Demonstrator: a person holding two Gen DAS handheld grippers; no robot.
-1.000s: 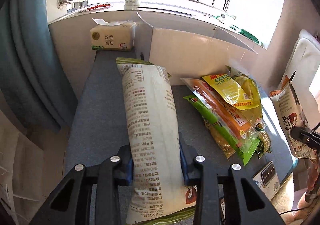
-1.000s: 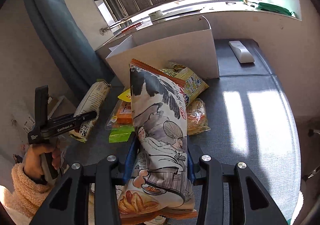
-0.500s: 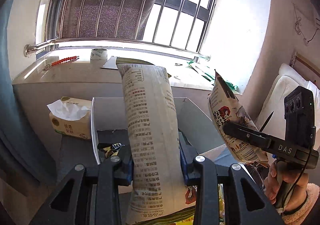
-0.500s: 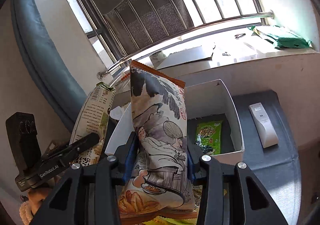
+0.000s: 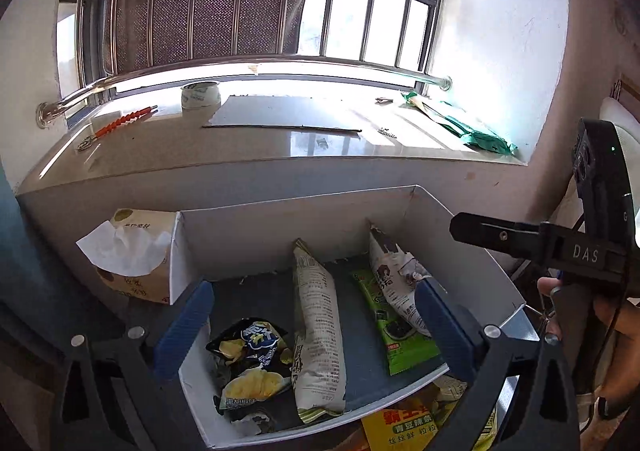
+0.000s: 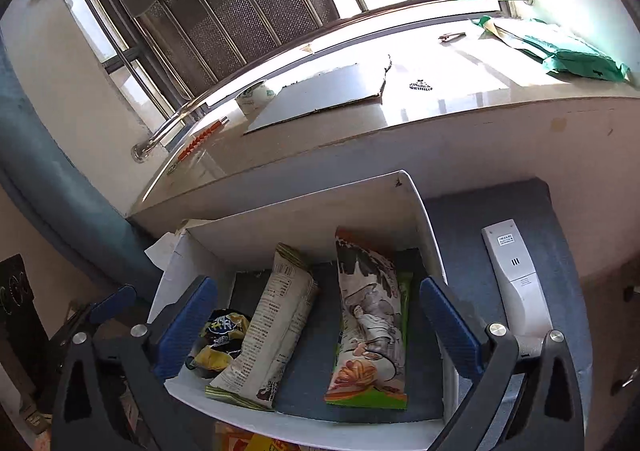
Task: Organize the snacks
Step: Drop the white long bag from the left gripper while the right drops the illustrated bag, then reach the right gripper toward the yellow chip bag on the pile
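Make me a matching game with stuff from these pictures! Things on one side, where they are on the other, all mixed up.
Things:
1. tissue box
2. remote control
3. green packet
4. tape roll

Places:
A. on the windowsill
B. inside the white box
C. outside the box, by its left wall
D. on the blue surface right of the box

Pairs: 1-C, 2-D, 3-B, 4-A

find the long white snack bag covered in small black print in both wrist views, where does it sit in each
Left wrist: the white printed bag lies in the middle of the white box, between the dark chip bag and the green packet.
Right wrist: it lies left of centre in the box, leaning left.
Shared landmark: the box's back wall.
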